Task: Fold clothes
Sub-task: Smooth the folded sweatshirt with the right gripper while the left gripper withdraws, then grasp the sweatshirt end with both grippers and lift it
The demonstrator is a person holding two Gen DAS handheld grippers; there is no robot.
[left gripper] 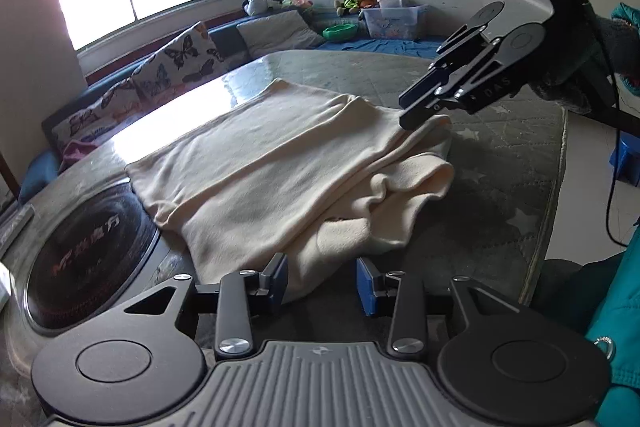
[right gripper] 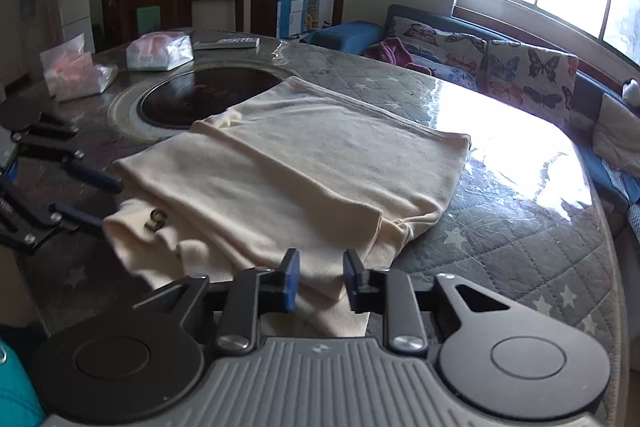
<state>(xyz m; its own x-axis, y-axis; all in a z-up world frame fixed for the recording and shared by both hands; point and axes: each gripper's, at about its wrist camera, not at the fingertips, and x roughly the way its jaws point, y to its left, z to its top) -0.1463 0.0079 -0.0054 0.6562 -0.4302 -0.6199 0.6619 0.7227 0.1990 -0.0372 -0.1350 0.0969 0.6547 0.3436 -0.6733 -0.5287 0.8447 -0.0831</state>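
A cream garment [left gripper: 256, 163] lies partly folded on the round table, its near layers bunched; it also shows in the right wrist view [right gripper: 304, 163]. My left gripper [left gripper: 322, 285] is open at the garment's near edge, with cloth reaching between the blue pads but not clamped. It also appears in the right wrist view [right gripper: 100, 201], open beside the cloth's left edge. My right gripper [right gripper: 320, 281] has its pads around a fold of the garment's near edge. In the left wrist view it [left gripper: 416, 107] comes in from the right, its tips on the garment's far corner.
The table has a quilted grey cover [right gripper: 500, 227] under glossy plastic and a dark round cooktop [left gripper: 88, 255]. Plastic bags [right gripper: 160, 51] lie at its far side. A sofa with butterfly cushions [right gripper: 520, 71] runs under the window. A teal sleeve [left gripper: 616, 327] is at the right.
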